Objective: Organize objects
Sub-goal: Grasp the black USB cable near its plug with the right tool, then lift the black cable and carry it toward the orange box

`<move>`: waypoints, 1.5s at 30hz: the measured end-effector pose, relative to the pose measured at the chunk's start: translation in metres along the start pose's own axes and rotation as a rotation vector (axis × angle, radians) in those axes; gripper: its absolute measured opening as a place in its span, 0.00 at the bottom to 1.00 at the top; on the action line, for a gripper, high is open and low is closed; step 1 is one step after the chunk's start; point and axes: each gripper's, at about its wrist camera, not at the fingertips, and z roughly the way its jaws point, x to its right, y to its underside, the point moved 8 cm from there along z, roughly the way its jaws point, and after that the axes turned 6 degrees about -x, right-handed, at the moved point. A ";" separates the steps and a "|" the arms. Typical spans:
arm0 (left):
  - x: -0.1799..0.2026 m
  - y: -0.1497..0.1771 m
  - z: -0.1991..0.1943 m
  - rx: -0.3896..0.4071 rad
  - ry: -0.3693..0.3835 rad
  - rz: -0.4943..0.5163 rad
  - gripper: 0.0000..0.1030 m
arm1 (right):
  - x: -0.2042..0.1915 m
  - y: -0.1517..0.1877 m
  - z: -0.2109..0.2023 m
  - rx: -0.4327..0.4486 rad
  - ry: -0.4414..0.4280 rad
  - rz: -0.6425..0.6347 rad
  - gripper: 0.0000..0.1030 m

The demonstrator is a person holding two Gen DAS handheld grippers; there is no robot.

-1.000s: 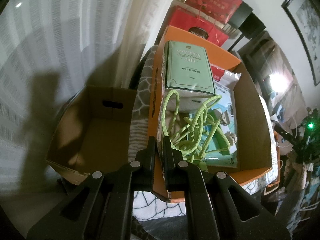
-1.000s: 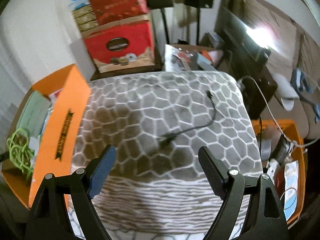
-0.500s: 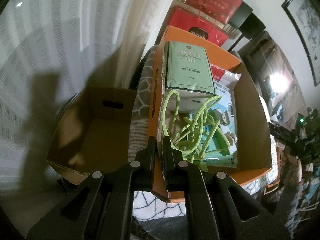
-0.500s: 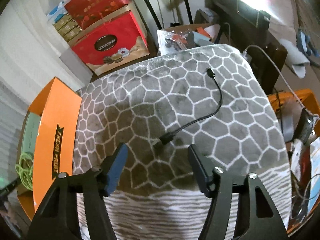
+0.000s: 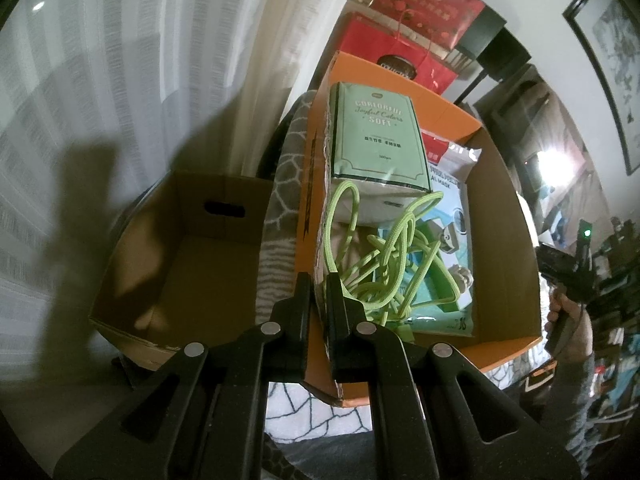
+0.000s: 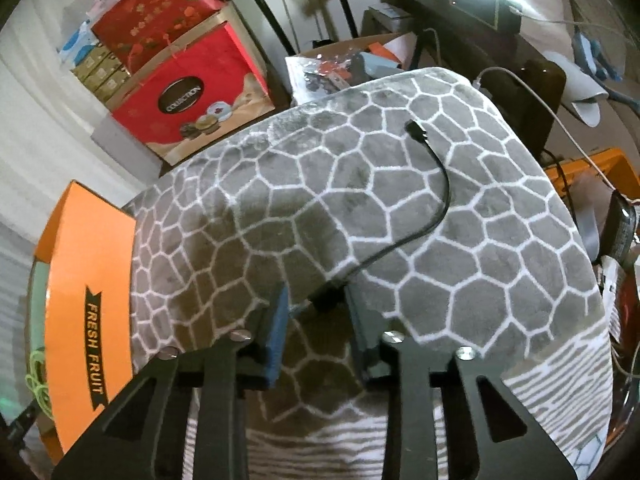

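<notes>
My left gripper [image 5: 318, 288] is shut on the side wall of the orange box [image 5: 516, 240] and holds it. Inside lie a green tissue pack [image 5: 376, 140], a coiled lime-green cord [image 5: 396, 264] and a face mask pack [image 5: 452, 216]. In the right wrist view, a short black cable [image 6: 436, 200] lies on the grey patterned blanket [image 6: 320, 200]. My right gripper [image 6: 318, 304] is low over the blanket, its jaws partly closed around the cable's near plug [image 6: 326, 300], with a gap still on the left side. The orange box [image 6: 88, 304] shows at the left.
An empty brown cardboard box [image 5: 188, 256] sits left of the orange box. Red gift boxes [image 6: 192, 92] stand beyond the blanket. Clutter, cables and another orange bin [image 6: 592, 172] lie to the right. A white curtain [image 5: 120, 60] hangs behind.
My right gripper has moved forward and down to the black cable's near plug, and its jaws have narrowed around it. The left gripper and orange box have not moved.
</notes>
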 end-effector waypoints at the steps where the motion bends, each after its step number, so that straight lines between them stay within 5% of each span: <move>1: 0.000 0.000 0.000 0.000 0.000 0.000 0.06 | 0.002 0.000 -0.001 0.004 -0.002 0.003 0.23; 4: 0.001 0.000 0.000 0.001 0.000 -0.001 0.06 | 0.008 0.000 -0.004 0.012 0.006 0.000 0.14; 14: 0.000 0.000 0.000 0.002 0.000 -0.002 0.06 | 0.039 0.005 -0.021 0.019 0.038 -0.004 0.11; 35: 0.000 -0.001 0.001 0.003 -0.001 -0.008 0.06 | 0.035 -0.010 -0.007 0.001 0.100 -0.037 0.23; 38: 0.000 -0.001 0.002 0.003 -0.003 -0.007 0.06 | 0.034 -0.011 -0.005 0.006 0.131 -0.069 0.12; 45: -0.001 -0.001 0.001 0.004 -0.002 -0.009 0.06 | 0.033 -0.008 -0.015 0.041 0.119 -0.084 0.07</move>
